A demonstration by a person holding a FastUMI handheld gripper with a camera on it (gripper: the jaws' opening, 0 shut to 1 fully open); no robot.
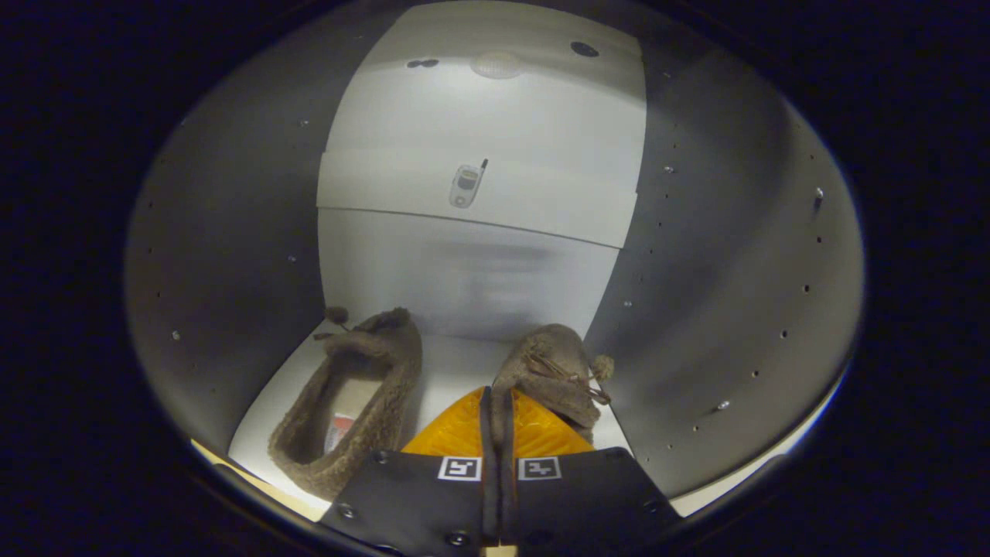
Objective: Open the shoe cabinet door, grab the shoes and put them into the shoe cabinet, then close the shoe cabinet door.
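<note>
From the gripper camera, two brown fuzzy shoes sit inside the white shoe cabinet [479, 286] on its bottom shelf. The left shoe [352, 402] lies free beside the fingers, its long axis running away toward the back panel, toe end farthest and opening facing up. The right shoe [553, 375] also points toward the back. The gripper [496, 422] reaches level into the cabinet, and its two orange fingers [452, 433] are pressed together on this shoe's edge.
</note>
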